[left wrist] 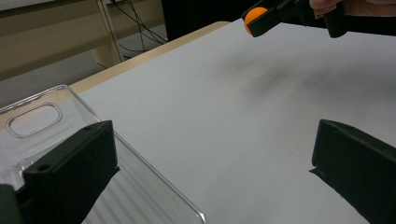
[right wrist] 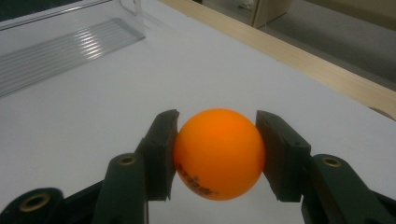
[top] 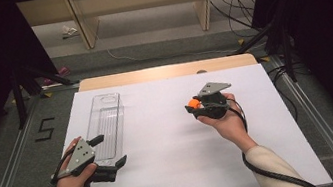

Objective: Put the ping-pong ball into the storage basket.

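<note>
Right tool (right wrist: 217, 154) jaws pinching orange ball (right wrist: 218, 151)

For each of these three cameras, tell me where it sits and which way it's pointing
High view: above the person's side, looking forward and down on the white table; both forearms, left gripper and right gripper show.
Left gripper view: rides the left gripper, looking across the table past its two black jaws, which stand wide apart.
Right gripper view: rides the right gripper, looking along its jaws, shut on the small orange ball.
Shared: all three show the ball and the clear plastic tray.
</note>
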{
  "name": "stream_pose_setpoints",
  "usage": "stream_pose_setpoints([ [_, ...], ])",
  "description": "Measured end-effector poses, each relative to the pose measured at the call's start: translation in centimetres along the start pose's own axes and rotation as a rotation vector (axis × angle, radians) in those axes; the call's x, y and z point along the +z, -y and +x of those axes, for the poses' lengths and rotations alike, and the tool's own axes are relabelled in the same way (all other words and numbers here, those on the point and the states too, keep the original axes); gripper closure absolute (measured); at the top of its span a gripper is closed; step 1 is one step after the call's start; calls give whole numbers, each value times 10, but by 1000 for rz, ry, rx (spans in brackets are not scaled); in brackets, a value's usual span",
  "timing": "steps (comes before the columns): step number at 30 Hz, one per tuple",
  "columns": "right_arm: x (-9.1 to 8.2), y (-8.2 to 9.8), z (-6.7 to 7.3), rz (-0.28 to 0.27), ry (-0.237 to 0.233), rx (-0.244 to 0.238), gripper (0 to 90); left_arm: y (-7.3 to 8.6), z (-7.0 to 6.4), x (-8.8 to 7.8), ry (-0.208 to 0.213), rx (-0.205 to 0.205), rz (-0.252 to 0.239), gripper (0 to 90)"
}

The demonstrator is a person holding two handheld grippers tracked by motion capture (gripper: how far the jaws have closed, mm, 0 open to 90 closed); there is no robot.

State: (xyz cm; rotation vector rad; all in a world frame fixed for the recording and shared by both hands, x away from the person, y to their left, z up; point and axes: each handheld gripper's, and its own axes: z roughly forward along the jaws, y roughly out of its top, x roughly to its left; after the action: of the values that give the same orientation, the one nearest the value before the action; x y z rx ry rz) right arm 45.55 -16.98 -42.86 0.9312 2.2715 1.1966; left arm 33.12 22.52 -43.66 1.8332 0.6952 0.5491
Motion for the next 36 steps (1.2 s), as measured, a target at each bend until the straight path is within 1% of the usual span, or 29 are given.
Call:
stream_pose_setpoints([
  [15,6,-5,7,-9,-12,-9,514,0,0,0,3,0,0,0],
  [25,11,-10,13,-14,-28,-17,514,0,0,0,4,0,1,0],
  [36,14,-13,16,-20,-38,-16,514,0,0,0,4,1,1,0],
])
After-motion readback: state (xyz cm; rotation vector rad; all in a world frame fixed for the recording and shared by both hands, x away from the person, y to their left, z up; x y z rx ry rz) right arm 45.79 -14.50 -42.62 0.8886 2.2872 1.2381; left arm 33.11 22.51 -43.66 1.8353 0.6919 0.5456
